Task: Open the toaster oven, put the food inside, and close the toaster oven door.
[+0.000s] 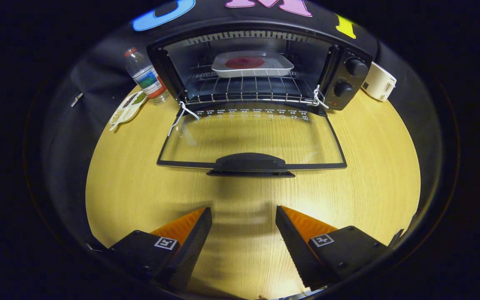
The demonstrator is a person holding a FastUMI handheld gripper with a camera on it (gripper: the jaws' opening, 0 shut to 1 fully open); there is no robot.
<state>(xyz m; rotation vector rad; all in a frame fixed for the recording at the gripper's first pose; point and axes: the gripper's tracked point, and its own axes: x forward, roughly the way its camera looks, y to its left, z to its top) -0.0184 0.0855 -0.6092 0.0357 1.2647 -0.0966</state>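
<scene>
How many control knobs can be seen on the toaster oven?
2. Both are on the toaster oven's right panel: the upper knob and the lower knob directly below. The open gripper holds nothing.

A black toaster oven (261, 66) is sitting at the far edge of the wooden table (131, 187), its glass door (251, 139) lying folded down flat toward the middle with the dark handle (250, 163) at its near rim. Inside, a pale rectangular tray (252, 63) carrying a round red piece of food (245, 62) is resting on the wire rack (248, 88).
</scene>
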